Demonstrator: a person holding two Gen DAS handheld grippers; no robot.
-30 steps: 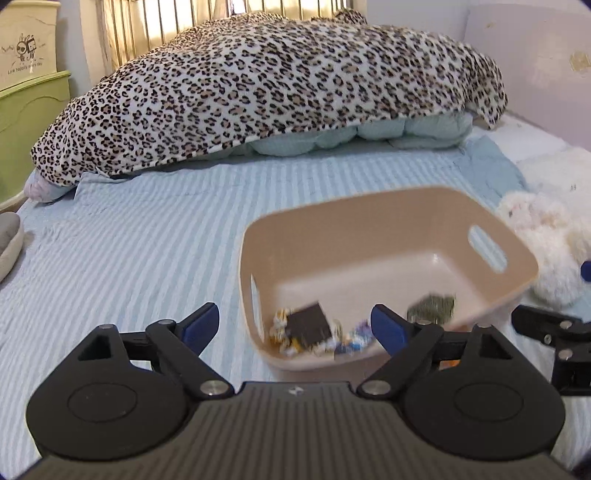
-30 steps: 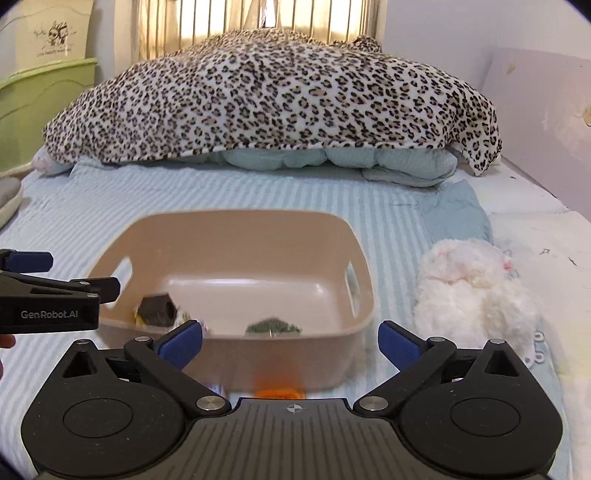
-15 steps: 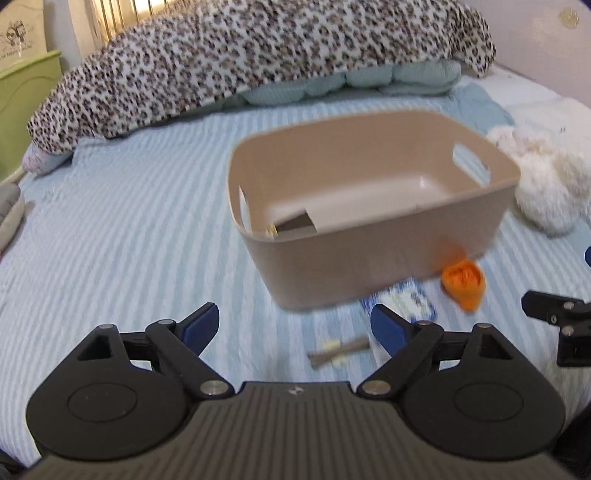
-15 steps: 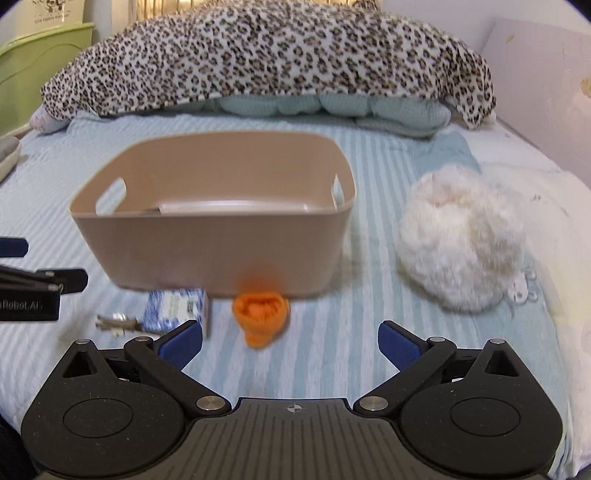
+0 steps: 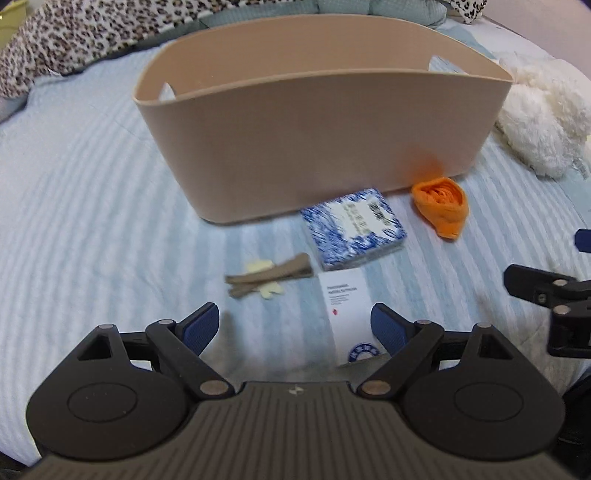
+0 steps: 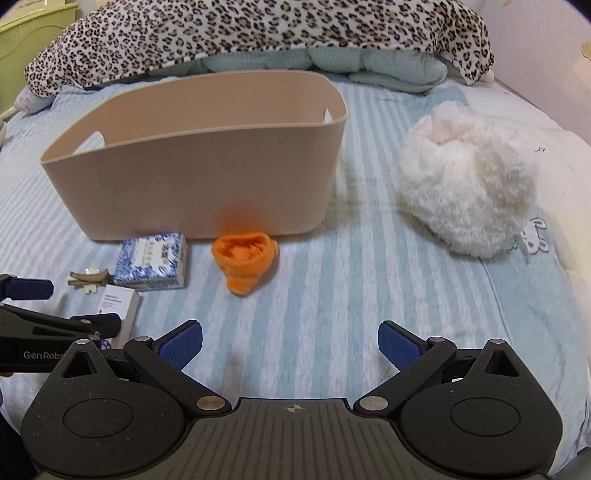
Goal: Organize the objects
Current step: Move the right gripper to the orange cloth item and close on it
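Note:
A beige plastic basket (image 5: 321,147) (image 6: 199,177) stands on the striped bed. In front of it lie a blue-and-white patterned box (image 5: 352,227) (image 6: 151,260), an orange rolled sock (image 5: 441,205) (image 6: 245,260), a brown hair clip (image 5: 267,278) (image 6: 88,277) and a white card box (image 5: 349,314) (image 6: 120,304). My left gripper (image 5: 295,325) is open, low over the bed, with the white box by its right finger. My right gripper (image 6: 290,345) is open and empty, short of the sock.
A white plush toy (image 6: 467,181) (image 5: 539,114) lies right of the basket. A leopard-print blanket (image 6: 258,33) is heaped at the back of the bed. The left gripper's side (image 6: 55,328) shows at the right wrist view's left edge.
Both grippers have dropped lower and closer to the bed. The basket's inside is now out of sight, and the small items in front of it are nearer. Both stay open.

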